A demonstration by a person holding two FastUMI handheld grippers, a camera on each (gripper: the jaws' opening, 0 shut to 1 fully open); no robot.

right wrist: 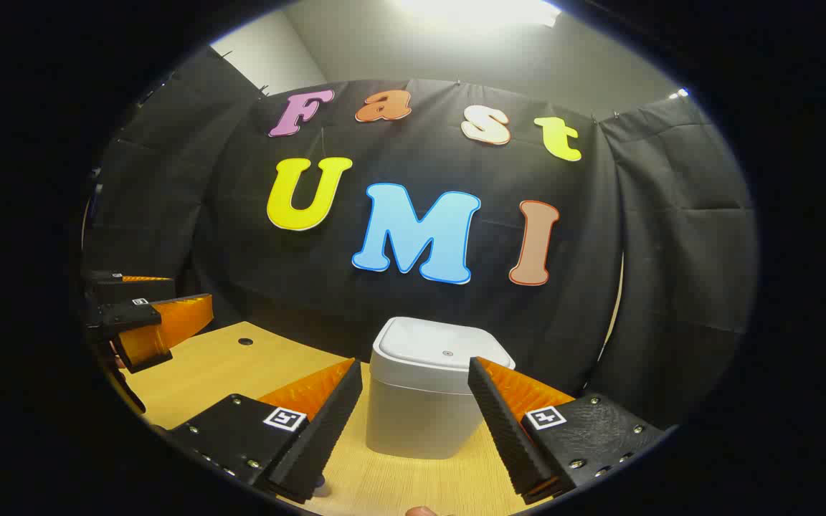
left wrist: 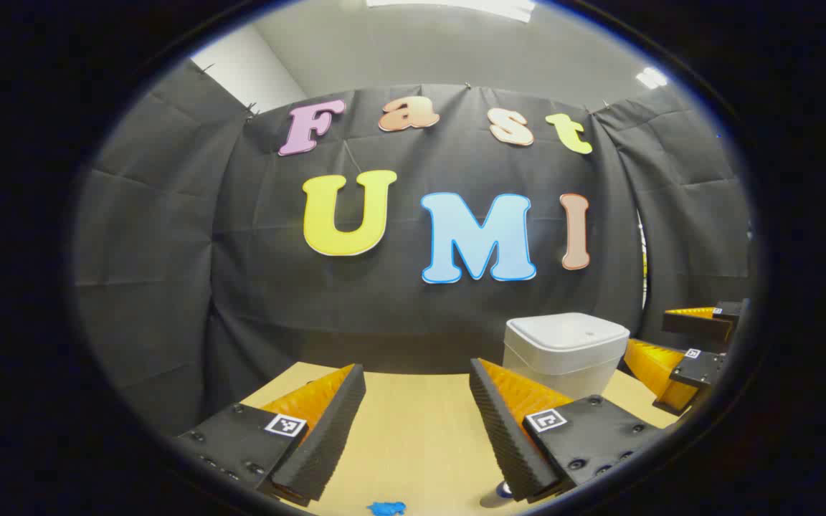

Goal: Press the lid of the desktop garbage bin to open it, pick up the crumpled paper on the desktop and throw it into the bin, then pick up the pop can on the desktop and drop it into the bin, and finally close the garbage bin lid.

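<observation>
Spanning the bottom of both views, the bench [left wrist: 413, 430] is a light wood top running back to the black cloth wall [left wrist: 169, 251]; its far edge meets the cloth just behind the bin.

Garbage bin [right wrist: 420, 408]: white, lid [right wrist: 444, 351] shut and flat. In the right gripper view it stands near the far edge, centred, with bare bench on both sides and in front. In the left gripper view the bin [left wrist: 563, 355] sits toward the far right of the bench, beyond the right-hand finger.

Right gripper [right wrist: 413, 423]: jaws wide, nothing between them. The bin stands straight ahead in the gap, further back than the fingertips, no contact. In the left gripper view the same gripper [left wrist: 678, 351] shows at the right edge, just beside the bin, fingers apart.

Left gripper [left wrist: 416, 430]: jaws wide, empty, over open bench left of the bin. In the right gripper view it [right wrist: 148, 315] hangs over the left edge of the bench, well apart from the bin, fingers apart.

Small items: a round dark hole [right wrist: 245, 342] in the bench top near the far left corner. A small blue scrap [left wrist: 386, 508] on the near edge, below the left gripper's gap. A rounded grey-and-blue thing [left wrist: 497, 496] just under the left gripper's right-hand finger, mostly hidden, cannot tell what it is. A fingertip [right wrist: 421, 511] at the bottom edge of the right gripper view.
</observation>
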